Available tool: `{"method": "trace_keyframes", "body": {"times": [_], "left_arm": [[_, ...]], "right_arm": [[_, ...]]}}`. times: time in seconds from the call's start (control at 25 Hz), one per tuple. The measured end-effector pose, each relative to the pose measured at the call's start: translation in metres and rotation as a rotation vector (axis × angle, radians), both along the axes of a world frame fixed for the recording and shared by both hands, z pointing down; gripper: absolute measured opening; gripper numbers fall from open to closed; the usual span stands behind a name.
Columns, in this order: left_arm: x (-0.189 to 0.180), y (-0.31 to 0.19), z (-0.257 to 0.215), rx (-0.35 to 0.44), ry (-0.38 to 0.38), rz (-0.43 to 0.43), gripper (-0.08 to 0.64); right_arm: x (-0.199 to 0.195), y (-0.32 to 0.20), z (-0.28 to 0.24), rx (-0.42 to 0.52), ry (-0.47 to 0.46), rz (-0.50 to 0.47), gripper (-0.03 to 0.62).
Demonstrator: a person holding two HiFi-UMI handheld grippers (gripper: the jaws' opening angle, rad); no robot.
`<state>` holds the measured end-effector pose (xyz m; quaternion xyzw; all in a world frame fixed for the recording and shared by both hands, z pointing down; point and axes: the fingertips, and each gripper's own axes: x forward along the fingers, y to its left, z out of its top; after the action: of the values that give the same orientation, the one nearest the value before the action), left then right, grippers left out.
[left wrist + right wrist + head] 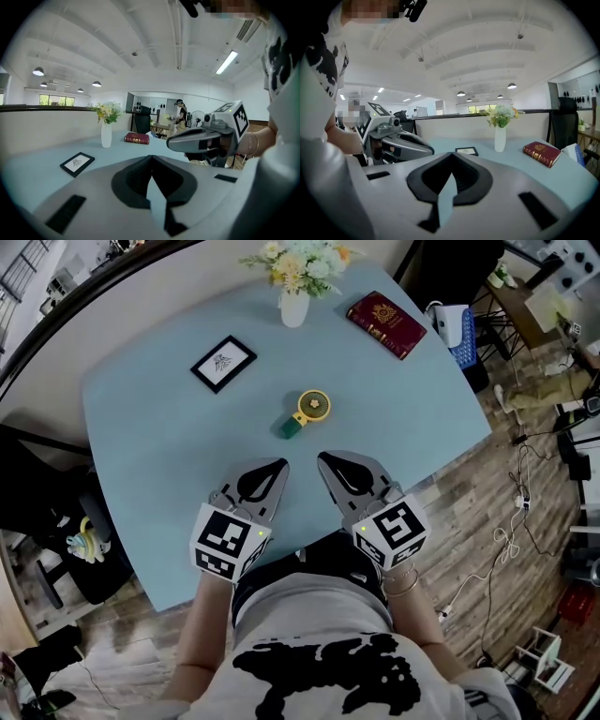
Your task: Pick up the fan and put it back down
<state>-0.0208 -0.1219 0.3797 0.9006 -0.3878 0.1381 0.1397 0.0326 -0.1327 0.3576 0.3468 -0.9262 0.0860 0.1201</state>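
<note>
The yellow fan [309, 412] lay near the middle of the pale blue surface [159, 456], apart from both tools and just beyond their tips. The left tongs [278, 466] and the right tongs [324, 460] were held side by side near the surface's near edge, each with its jaws closed tip to tip and nothing between them. Beyond the fan stood a vase [293, 307] of flowers, flanked by a framed picture [223, 363] and a red book [386, 324].

Small fan [309, 412], round yellow head with a dark centre and a short dark-green handle. Lying flat near the middle of the pale blue table [150, 427], head toward the far edge, handle angled toward the near left.
</note>
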Motion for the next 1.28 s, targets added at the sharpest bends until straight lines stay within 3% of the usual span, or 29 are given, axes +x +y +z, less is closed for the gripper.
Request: {"method": "trace_keyframes", "body": {"times": [0.64,1.28], "left_arm": [[-0.006,0.002,-0.002,-0.029,0.067,-0.009,0.011],[-0.016,-0.001,0.007,-0.055,0.065,-0.035,0.011]], "right_arm": [[-0.007,0.000,0.001,0.005,-0.009,0.021,0.003],[-0.010,0.001,0.002,0.006,-0.004,0.023,0.003]]}}
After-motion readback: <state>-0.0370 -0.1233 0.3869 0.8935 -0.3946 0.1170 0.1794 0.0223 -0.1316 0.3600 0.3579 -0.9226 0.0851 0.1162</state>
